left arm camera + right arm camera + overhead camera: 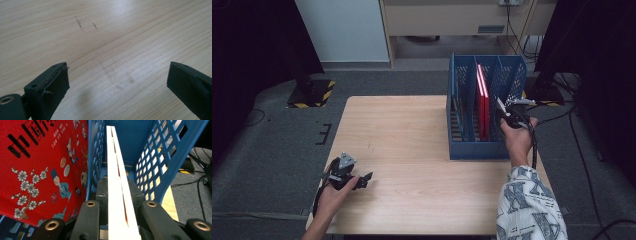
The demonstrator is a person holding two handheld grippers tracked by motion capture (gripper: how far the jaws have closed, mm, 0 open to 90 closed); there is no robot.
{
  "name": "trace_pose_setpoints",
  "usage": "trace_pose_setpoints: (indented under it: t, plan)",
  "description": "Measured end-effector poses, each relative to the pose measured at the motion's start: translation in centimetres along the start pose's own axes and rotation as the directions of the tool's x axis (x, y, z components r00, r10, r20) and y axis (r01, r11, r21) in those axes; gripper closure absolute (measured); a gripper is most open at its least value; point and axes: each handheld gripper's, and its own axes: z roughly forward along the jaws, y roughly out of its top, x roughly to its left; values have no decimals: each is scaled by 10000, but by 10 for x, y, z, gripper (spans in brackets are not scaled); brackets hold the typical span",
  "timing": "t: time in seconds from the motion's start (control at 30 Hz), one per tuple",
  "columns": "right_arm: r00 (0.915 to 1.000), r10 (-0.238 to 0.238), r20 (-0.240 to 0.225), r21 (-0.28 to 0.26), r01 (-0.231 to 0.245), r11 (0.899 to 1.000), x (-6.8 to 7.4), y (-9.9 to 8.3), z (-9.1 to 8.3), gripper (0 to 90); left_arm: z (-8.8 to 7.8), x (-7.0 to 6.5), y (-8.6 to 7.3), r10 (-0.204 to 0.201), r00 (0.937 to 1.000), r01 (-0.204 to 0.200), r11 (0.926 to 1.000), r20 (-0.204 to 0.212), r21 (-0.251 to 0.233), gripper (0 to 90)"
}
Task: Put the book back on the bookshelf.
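Right tongs (117,220) clenched on thin white-edged book (117,182), edge-up, held inside the rightmost slot of the blue file rack (462,150). Book sits between the perforated divider and the perforated outer wall, small gap each side. Red book (482,107) stands upright in the middle slot, just beside the divider. Rack sits at the tabletop (412,130) right edge, front wall near the person's hand. Left tongs (117,82) released, jaws wide apart, nothing between, low over bare wood near the front-left corner, well apart from the rack.
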Motion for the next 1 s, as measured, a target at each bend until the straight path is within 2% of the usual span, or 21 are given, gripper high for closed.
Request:
trace_pose_setpoints:
  t: [0.7,0.8,1.0]
  plan:
    - [9996,-155,-220,425,165,9990,-1,-5,-1,758,0,-1,0,88,10000,-88,10000,14,15,33]
    - [9996,27,-267,556,-12,9985,-2,-7,-2,757,0,-2,1,94,10000,-94,10000,6,26,33]
    - [9996,-62,-290,690,82,9976,-3,-10,-2,754,0,-2,1,116,9999,-116,9999,-5,16,33]
